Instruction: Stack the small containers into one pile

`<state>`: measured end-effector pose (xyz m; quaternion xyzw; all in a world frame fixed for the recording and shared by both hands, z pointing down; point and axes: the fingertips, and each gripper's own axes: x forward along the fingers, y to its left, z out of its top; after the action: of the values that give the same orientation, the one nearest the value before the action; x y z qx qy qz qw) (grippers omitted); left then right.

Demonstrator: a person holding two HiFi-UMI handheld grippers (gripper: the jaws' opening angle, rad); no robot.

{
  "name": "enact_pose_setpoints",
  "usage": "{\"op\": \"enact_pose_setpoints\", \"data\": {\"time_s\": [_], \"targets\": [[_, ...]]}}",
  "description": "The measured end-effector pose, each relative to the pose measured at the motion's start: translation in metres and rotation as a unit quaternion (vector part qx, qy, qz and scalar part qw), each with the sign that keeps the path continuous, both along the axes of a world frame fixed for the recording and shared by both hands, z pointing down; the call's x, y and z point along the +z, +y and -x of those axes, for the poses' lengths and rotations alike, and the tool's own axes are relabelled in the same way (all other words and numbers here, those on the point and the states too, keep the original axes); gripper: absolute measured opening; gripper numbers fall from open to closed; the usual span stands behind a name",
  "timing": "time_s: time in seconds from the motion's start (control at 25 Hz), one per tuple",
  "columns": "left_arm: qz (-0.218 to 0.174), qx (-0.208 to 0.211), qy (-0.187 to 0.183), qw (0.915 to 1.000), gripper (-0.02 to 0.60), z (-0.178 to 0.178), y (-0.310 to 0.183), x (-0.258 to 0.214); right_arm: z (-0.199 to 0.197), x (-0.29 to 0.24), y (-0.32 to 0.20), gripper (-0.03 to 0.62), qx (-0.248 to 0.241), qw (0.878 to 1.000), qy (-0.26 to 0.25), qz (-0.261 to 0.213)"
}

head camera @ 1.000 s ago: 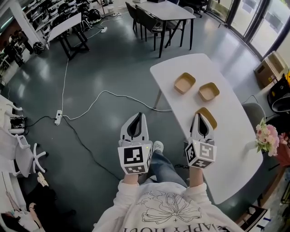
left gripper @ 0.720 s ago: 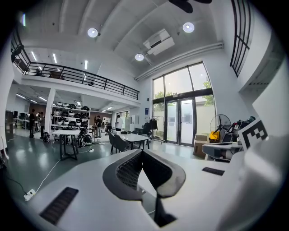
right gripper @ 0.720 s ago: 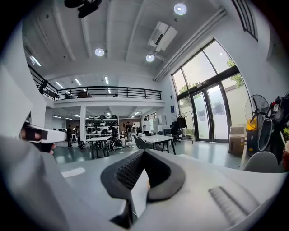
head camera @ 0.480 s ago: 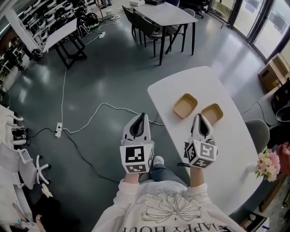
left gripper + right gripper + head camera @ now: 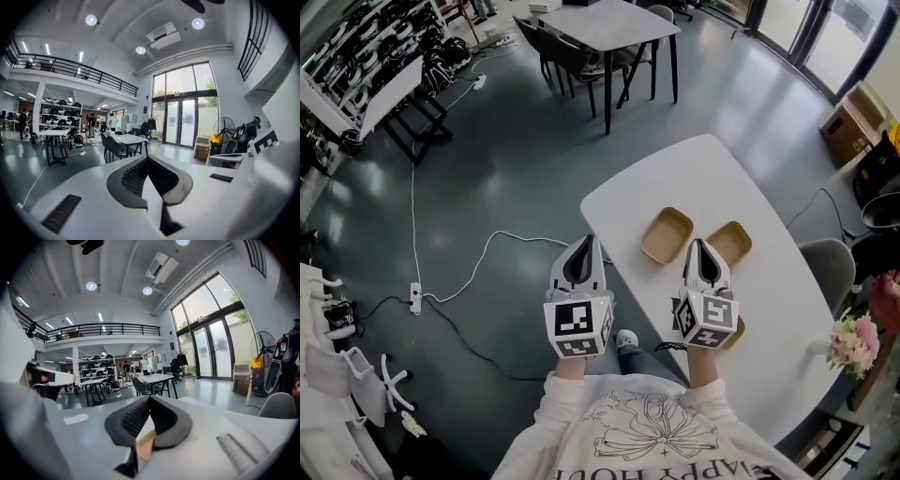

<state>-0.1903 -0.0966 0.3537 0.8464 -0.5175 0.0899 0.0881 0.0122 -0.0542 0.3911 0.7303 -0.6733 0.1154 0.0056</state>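
left tongs [image 5: 584, 251]: tips pressed together, nothing between them. They sit at the left edge of the white oval table [image 5: 675, 173], mostly over the floor. This reads as parked, kept off the work area so the containers stay unblocked.

There are three shallow tan rectangular paper containers, all on the table, open side up, none nested yet.
- The left container [image 5: 666, 234] lies just ahead of the tongs, between the two.
- right tongs [image 5: 701, 255]: tips closed too, hanging over the table. Their own view shows a tan sliver through the gap behind the tips. Judged to be a container lying underneath, not a grip; can't tell which one.
- The right container [image 5: 731, 242] sits near the left container, with a gap between them.
- The third container [image 5: 734, 331] is nearest the person, mostly hidden under the right tongs' marker cube.

Judgement: stacking hasn't started. Both tongs are closed because no pick is in hand. The right tongs are the better placed for the first pick, but must open before dropping onto a rim.
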Motion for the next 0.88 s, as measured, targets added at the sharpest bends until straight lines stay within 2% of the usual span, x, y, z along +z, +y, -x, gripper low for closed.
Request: {"op": "enact_pose_setpoints", "data": {"time_s": [0.28, 0.32, 0.36, 0.52, 0.64, 0.88], "targets": [[0.021, 0.060, -0.006, 0.9979, 0.008, -0.036, -0.046, 0.021, -0.020, 0.023, -0.021, 0.014, 0.043, 0.999, -0.010, 0.029], [0.025, 0.074, -0.007, 0.9969, 0.008, -0.042, -0.053, 0.025, -0.022, 0.026, -0.023, 0.021, 0.052, 0.998, -0.011, 0.033], [0.028, 0.088, -0.008, 0.9956, 0.008, -0.048, -0.059, 0.027, -0.025, 0.029, -0.025, 0.056, 0.063, 0.997, -0.014, 0.036], [0.042, 0.139, -0.015, 0.9894, 0.008, -0.072, -0.083, 0.038, -0.037, 0.041, -0.031, 0.061, 0.103, 0.993, -0.020, 0.054], [0.055, 0.172, -0.020, 0.9834, 0.008, -0.088, -0.101, 0.048, -0.044, 0.052, -0.037, 0.077, 0.129, 0.989, -0.026, 0.069], [0.086, 0.246, -0.038, 0.9647, 0.008, -0.114, -0.121, 0.072, -0.048, 0.079, -0.035, 0.100, 0.186, 0.976, -0.037, 0.109]]}}
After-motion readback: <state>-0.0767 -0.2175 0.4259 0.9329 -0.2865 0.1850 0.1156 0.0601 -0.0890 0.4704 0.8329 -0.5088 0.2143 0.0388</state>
